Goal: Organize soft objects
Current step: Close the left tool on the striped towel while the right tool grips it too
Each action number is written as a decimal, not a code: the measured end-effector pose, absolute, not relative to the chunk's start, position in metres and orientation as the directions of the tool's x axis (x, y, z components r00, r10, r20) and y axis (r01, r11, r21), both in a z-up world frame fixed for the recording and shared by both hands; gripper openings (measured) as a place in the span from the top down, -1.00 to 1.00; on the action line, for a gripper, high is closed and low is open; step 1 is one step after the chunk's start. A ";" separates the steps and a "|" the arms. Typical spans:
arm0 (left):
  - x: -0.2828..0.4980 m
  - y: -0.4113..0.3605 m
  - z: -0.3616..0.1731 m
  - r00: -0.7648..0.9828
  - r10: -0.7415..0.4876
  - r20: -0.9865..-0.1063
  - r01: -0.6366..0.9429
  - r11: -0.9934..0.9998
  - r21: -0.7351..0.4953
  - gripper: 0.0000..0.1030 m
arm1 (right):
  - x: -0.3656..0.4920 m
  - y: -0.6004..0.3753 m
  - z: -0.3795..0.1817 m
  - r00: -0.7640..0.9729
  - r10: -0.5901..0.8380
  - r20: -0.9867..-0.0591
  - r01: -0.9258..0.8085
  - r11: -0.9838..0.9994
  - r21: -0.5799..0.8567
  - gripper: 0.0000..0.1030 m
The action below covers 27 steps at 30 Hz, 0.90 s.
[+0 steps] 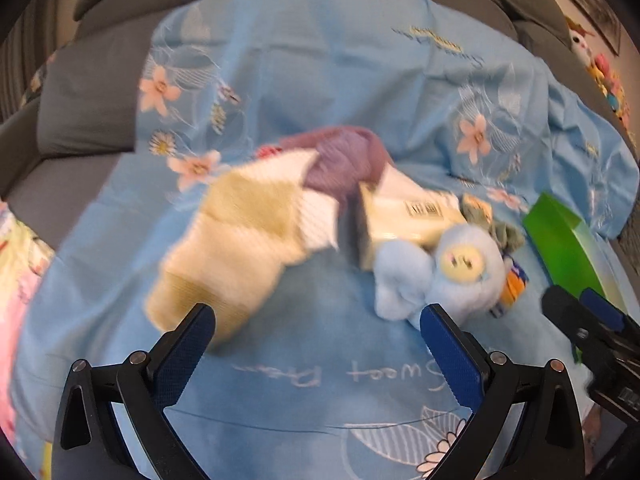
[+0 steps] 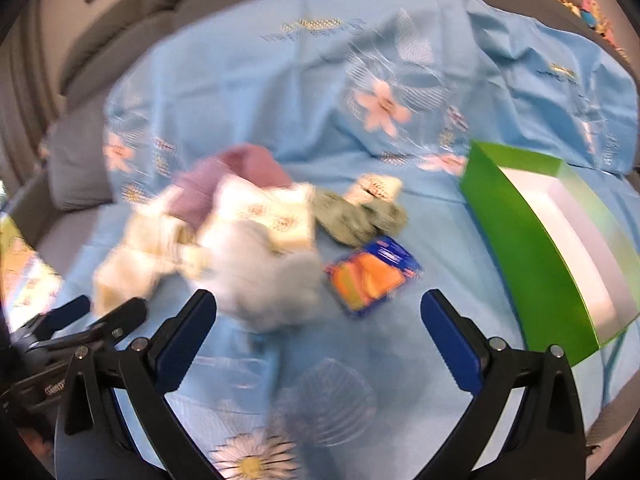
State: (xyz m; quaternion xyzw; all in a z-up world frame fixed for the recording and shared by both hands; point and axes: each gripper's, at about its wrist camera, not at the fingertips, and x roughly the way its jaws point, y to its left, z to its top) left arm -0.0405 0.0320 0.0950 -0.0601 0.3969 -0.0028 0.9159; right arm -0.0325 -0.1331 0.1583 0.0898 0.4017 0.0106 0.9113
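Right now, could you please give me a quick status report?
Left gripper open, empty; right gripper open, empty. Blue plush toy on sheet beside the pile, ungrasped. Green box at right, open. Nothing blocking.

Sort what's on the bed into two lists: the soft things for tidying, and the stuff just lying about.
For the job:
blue plush toy
purple knit
cream and yellow knit
grey-green cloth
green box, probably the container

Lying about:
orange and blue packet
barcoded pack
toys on the far ledge
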 end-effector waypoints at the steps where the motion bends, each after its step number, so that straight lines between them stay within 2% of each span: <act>1: -0.041 0.038 0.101 0.689 -0.047 -0.723 -0.052 0.992 -0.114 -1.00 | -0.032 -0.129 0.166 0.678 0.116 -0.726 0.037 0.981 0.191 -0.98; 7: -0.032 0.075 0.126 0.717 -0.028 -0.696 -0.110 0.982 -0.153 -1.00 | -0.019 -0.085 0.202 0.676 0.219 -0.704 -0.108 0.974 0.200 -0.97; 13: -0.019 0.103 0.134 0.725 -0.011 -0.688 -0.140 0.977 -0.163 -1.00 | 0.005 -0.052 0.224 0.673 0.258 -0.693 -0.138 0.965 0.225 -0.97; 15: -0.014 0.114 0.133 0.723 -0.010 -0.691 -0.154 0.972 -0.175 -1.00 | 0.015 -0.047 0.227 0.655 0.287 -0.699 -0.149 0.956 0.253 -0.94; 17: -0.009 0.126 0.128 0.718 -0.016 -0.695 -0.171 0.965 -0.199 -1.00 | 0.029 -0.039 0.228 0.624 0.330 -0.708 -0.162 0.941 0.296 -0.83; 21: 0.005 0.150 0.105 0.685 -0.113 -0.720 -0.162 0.939 -0.302 -0.99 | 0.058 -0.020 0.217 0.550 0.357 -0.755 -0.155 0.932 0.328 -0.68; 23: 0.013 0.159 0.096 0.662 -0.164 -0.731 -0.166 0.920 -0.356 -0.99 | 0.070 -0.010 0.208 0.510 0.363 -0.780 -0.154 0.931 0.332 -0.54; 27: 0.025 0.176 0.077 0.621 -0.263 -0.738 -0.190 0.864 -0.467 -0.91 | 0.099 0.015 0.178 0.395 0.363 -0.844 -0.154 0.932 0.329 -0.47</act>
